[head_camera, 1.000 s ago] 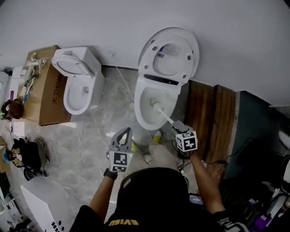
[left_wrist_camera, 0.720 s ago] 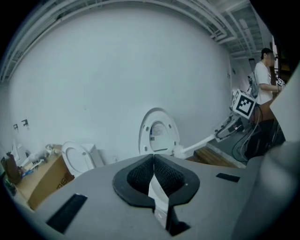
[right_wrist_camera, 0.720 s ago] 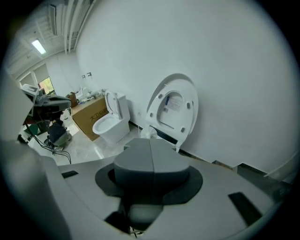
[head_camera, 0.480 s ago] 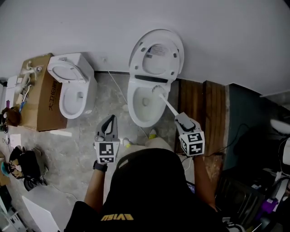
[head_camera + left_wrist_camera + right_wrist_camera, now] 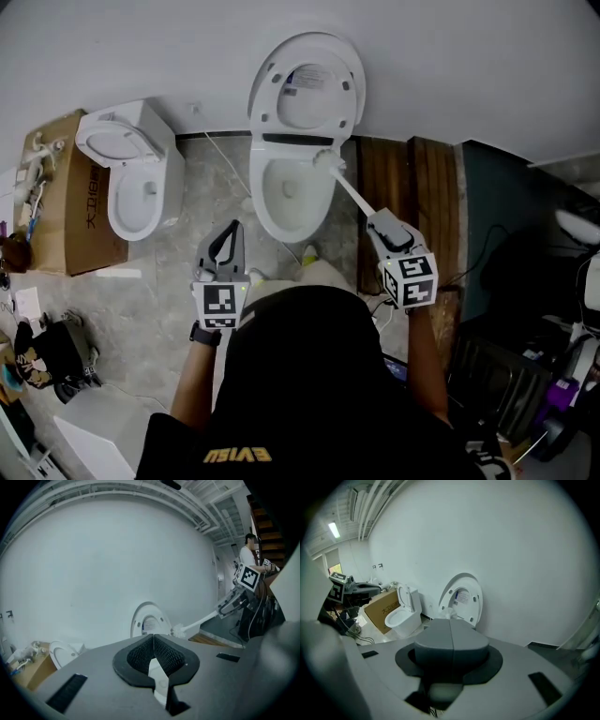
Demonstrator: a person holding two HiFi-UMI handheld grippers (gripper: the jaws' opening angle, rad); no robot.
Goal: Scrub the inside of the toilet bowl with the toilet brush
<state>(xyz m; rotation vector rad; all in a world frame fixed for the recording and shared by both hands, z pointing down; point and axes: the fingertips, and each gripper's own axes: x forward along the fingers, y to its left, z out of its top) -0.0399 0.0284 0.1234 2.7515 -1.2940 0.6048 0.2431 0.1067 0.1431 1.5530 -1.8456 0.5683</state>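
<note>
The white toilet bowl [image 5: 272,211] stands against the wall with its lid [image 5: 305,89] raised. A white toilet brush [image 5: 325,159] has its head at the bowl's back right rim, and its handle slants down to my right gripper [image 5: 380,221], which is shut on it. The right gripper view shows the brush head [image 5: 448,613] just past the closed right gripper [image 5: 450,637], with the lid [image 5: 461,597] behind. My left gripper [image 5: 231,231] hangs shut and empty, left of the bowl above the floor. From the left gripper [image 5: 153,641] view, the brush [image 5: 178,631] reaches toward the lid [image 5: 149,620].
A second white toilet [image 5: 127,183] and a cardboard box [image 5: 61,197] stand to the left. Wooden steps [image 5: 408,197] run along the bowl's right side. A dark bag [image 5: 56,361] and cables lie on the tiled floor at lower left.
The brush head has risen from the middle of the bowl to its back right rim. Both grippers and the camera have shifted; the toilet now sits further left in view.
</note>
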